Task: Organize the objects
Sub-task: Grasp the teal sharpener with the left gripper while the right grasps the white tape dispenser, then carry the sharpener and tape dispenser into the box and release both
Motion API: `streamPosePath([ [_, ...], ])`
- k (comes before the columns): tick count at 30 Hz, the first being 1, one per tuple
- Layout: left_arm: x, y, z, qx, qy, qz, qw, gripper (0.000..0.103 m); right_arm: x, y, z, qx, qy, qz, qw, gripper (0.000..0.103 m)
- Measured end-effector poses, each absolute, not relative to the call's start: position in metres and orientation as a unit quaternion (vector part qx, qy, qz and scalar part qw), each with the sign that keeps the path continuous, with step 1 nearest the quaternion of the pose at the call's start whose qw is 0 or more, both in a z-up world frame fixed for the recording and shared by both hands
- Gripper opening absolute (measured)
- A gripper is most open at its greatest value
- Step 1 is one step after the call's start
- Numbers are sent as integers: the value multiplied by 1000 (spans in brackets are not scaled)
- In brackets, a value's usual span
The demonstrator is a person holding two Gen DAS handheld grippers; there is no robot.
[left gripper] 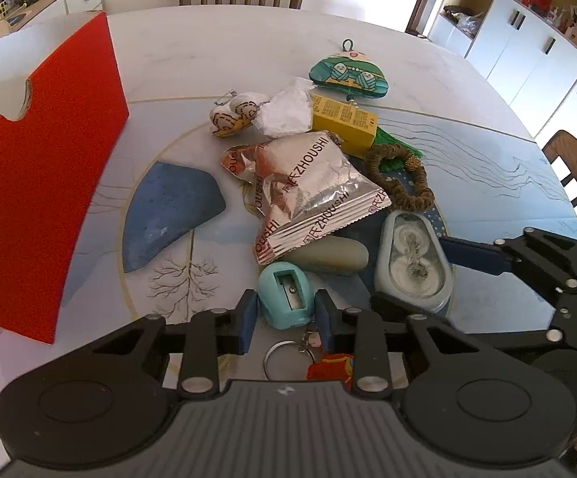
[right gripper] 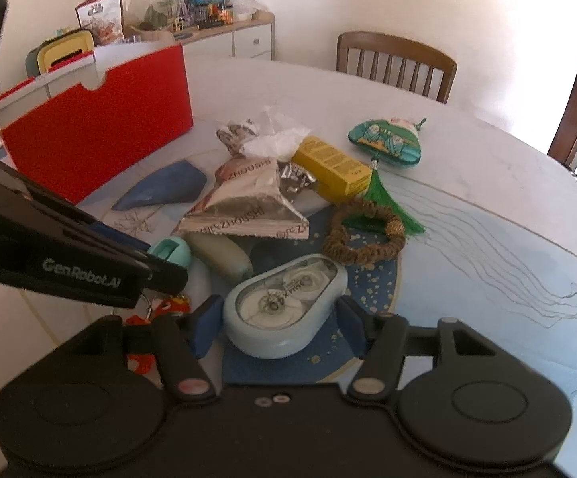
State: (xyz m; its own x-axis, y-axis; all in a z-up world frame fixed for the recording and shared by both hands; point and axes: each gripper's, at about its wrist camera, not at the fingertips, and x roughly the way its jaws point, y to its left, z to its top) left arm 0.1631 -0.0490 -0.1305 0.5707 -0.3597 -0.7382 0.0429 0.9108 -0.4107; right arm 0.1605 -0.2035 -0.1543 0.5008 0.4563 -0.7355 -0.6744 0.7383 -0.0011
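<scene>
pencil sharpener (left gripper: 287,294): teal, blade slot faced up, at the pile's near edge
correction tape (right gripper: 284,305): pale blue, lay flat beside it

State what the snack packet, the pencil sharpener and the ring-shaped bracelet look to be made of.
Snack packet: metallised foil film, shiny and crinkled. Pencil sharpener: matte turquoise plastic, smooth moulded shell, apparently a metal blade with a screw. Bracelet: brown, rough, knobbly beads, possibly seeds or wood; unclear.

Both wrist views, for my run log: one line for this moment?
left tongs: shut on sharpener | right tongs: open around tape dispenser
</scene>
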Motion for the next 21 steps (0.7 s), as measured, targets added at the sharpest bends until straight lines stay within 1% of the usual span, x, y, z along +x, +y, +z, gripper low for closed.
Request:
streamPosePath([
  [1,163,-48,-131,-178,448,-117,868,30,159,-204,-153,-144,372,331,855,58],
  [11,157,-33,-125,-189,437,-130,870,30,145,-216,-136,-123,362,330,863,58],
  [21,146,-5,-95,-191,409,-153,879,30,125,-225,-92,-88,342,333,874,58],
])
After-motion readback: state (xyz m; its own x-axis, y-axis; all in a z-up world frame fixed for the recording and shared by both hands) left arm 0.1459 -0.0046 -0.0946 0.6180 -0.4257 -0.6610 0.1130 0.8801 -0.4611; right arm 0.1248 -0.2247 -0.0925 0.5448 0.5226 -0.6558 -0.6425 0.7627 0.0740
